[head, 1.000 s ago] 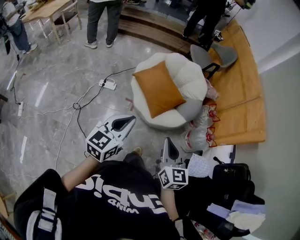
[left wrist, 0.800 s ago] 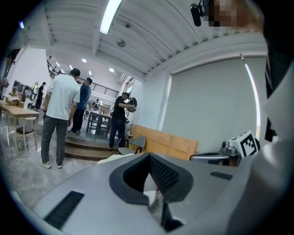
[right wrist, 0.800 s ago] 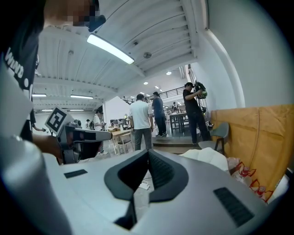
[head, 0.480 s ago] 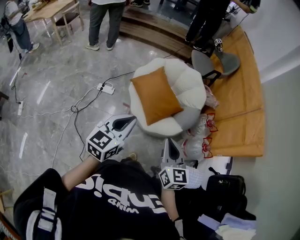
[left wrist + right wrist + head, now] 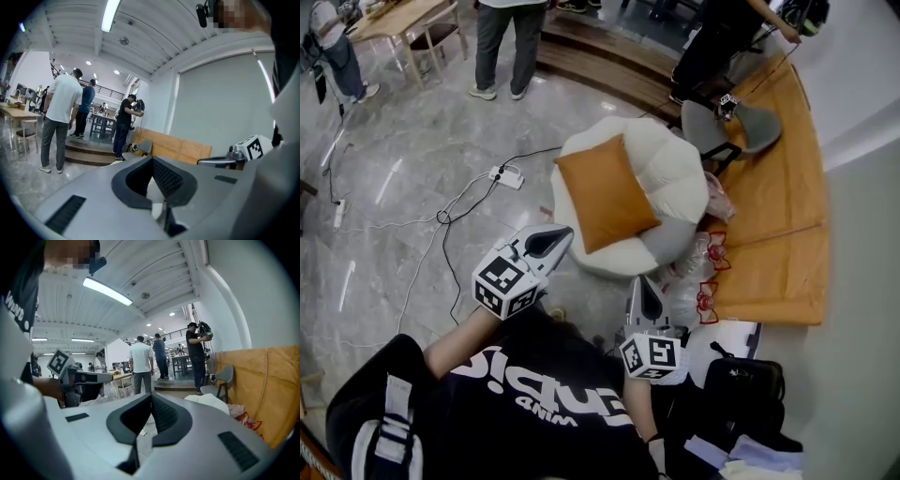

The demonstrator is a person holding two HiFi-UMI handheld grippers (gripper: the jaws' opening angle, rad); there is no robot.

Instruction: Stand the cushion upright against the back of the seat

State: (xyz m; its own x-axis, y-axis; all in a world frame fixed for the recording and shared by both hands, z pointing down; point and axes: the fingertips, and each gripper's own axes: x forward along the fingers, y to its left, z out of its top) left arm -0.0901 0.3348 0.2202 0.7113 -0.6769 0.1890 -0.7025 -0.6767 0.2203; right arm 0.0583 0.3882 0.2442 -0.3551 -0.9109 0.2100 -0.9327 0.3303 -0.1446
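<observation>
With the left tool (image 5: 546,242) and the right tool (image 5: 643,295) both pressed together on nothing, the orange cushion (image 5: 602,192) lies flat on the round white seat (image 5: 670,164) just ahead, nearer the left tool.

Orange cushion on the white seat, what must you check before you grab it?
1. The cushion upright against the seat back: not ok, it lies across the white seat.
2. Grippers touching it: not ok, both are short of it.
3. The left gripper empty: ok, jaws shut on nothing.
4. The right gripper empty: ok, jaws shut on nothing.
5. Jaws open to grab: not ok.
6. The floor cable clear of feet: cannot tell.
</observation>
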